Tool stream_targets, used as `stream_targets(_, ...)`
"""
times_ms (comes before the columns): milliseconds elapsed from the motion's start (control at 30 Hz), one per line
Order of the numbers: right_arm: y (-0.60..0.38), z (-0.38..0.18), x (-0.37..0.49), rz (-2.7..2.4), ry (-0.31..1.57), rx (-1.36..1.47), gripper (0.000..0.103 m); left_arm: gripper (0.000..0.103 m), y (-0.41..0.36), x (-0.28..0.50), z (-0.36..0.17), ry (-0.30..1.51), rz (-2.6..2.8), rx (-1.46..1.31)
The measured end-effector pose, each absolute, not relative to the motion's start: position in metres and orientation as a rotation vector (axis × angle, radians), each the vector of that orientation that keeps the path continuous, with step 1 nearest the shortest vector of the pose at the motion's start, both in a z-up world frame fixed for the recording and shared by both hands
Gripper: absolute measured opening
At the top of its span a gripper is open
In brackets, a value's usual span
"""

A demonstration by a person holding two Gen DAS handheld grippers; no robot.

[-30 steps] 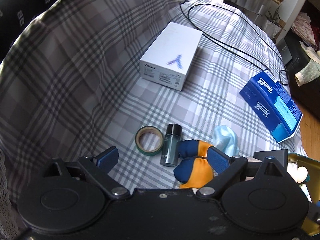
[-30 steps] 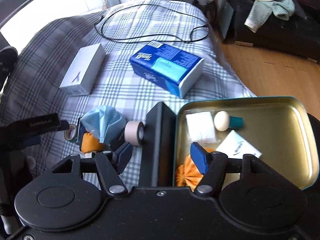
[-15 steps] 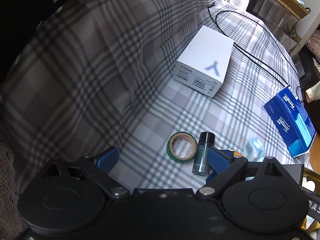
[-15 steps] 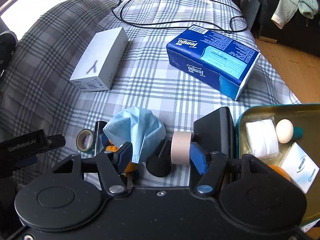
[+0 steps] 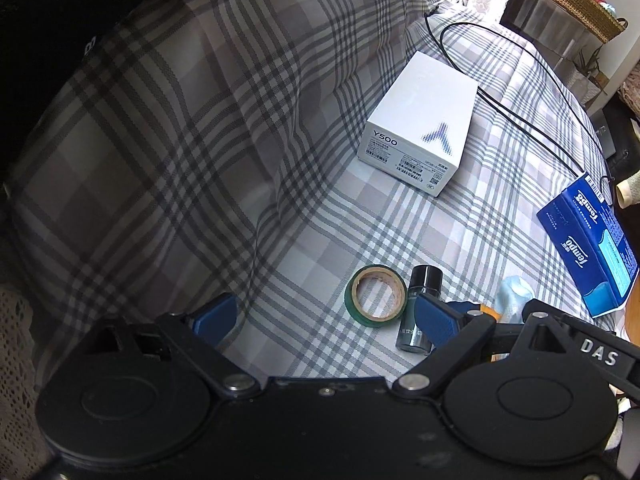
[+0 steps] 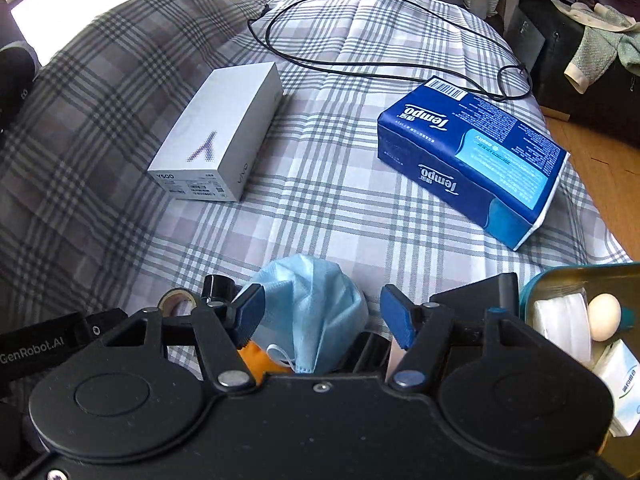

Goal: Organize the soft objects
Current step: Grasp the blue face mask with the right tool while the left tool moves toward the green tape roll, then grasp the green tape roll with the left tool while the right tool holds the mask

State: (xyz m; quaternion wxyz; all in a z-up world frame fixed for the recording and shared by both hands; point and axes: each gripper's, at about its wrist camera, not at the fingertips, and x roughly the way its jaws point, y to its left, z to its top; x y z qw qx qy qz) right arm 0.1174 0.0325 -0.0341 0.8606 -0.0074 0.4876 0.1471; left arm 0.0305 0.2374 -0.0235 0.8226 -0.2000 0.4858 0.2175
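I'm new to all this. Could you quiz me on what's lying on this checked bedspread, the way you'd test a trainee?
1. True or false: the right tongs stand open with the blue face mask between their tips.
2. What lies directly beside the green tape roll? A) the white box B) the small dark bottle C) the black cable
3. Fill in: the brand printed on the blue tissue pack is ____.

Key: 1 true; 2 B; 3 Tempo.

White phone box [image 6: 218, 136], blue tissue pack [image 6: 474, 160], black cable [image 6: 360, 64]; green tape roll [image 5: 376, 296] beside a dark bottle [image 5: 420, 312], possibly glass.
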Motion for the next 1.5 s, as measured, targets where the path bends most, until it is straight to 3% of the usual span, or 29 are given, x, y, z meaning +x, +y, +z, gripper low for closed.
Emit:
stream_targets(200,0.041,-0.049,0.125,0.299,1.046,-0.087,0.062,0.095,0.241,0.029,-0.023,1.031,0.468,-0.438)
stream_targets(433,0.02,-0.04,0.13,0.338,1.05,0.122,0.064,0.095,0.245,0.028,-0.024,1.028,0.478,-0.452)
stream_targets(500,0.016,-0.038,0.132,0.34,1.052,0.168,0.073,0.095,0.245,0.028,-0.023,1.028,0.478,-0.452)
stream_targets(667,0.018,-0.04,0.133,0.346,1.055,0.153,0.079,0.095,0.243,0.028,-0.023,1.026,0.473,-0.45)
stream_targets(1167,0.043,-0.075,0.14,0.325,1.099,0.064,0.079,0.095,0.246,0.028,-0.025,1.031,0.475,-0.459)
stream_targets(1233,0.044,-0.076,0.138,0.33,1.091,0.052,0.077,0.095,0.246,0.028,-0.026,1.032,0.476,-0.463)
stream_targets(1333,0.043,-0.076,0.137,0.337,1.096,0.061,0.062,0.095,0.246,0.028,-0.027,1.035,0.476,-0.466)
stream_targets(1400,0.041,-0.075,0.136,0.338,1.088,0.072,0.047,0.095,0.247,0.028,-0.028,1.036,0.475,-0.468)
stream_targets(1500,0.04,-0.071,0.135,0.325,1.07,0.065,0.043,0.095,0.247,0.029,-0.029,1.039,0.473,-0.47)
